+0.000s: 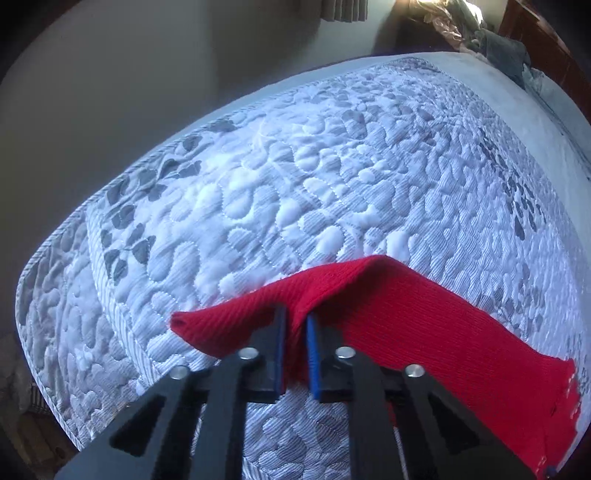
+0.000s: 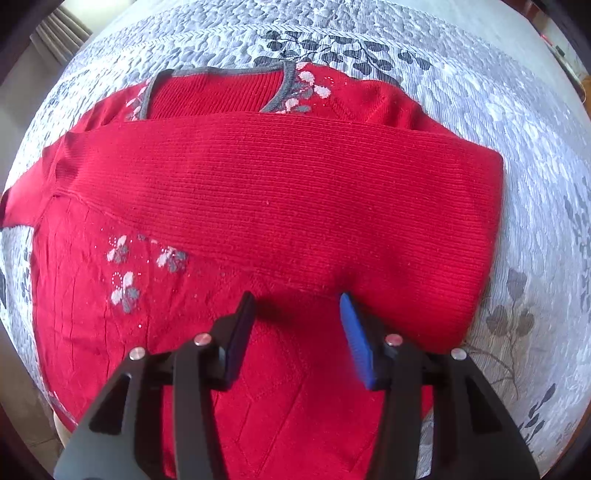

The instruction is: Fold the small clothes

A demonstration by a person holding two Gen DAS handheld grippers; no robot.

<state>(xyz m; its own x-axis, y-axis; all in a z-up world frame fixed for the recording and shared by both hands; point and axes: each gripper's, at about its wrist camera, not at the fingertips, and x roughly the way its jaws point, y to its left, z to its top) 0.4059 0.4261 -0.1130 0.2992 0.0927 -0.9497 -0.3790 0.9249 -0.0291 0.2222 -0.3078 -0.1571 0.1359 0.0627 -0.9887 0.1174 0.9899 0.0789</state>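
A red knit sweater (image 2: pixel 280 206) with grey neck trim and white-and-grey flower motifs lies on the quilted mattress (image 2: pixel 535 122). One sleeve is folded across its chest. My right gripper (image 2: pixel 297 306) is open, just above the sweater's lower front, holding nothing. In the left wrist view my left gripper (image 1: pixel 296 317) is shut on the other red sleeve (image 1: pixel 424 317), pinching a fold of it and lifting it off the mattress (image 1: pixel 295 166). The sleeve's cuff end hangs to the left of the fingers.
The white-and-grey quilted mattress has its far edge at the upper left in the left wrist view. A heap of clothes (image 1: pixel 491 40) lies at the far right corner, beside a wooden headboard (image 1: pixel 546 44). A curtain (image 2: pixel 59 33) hangs beyond the bed.
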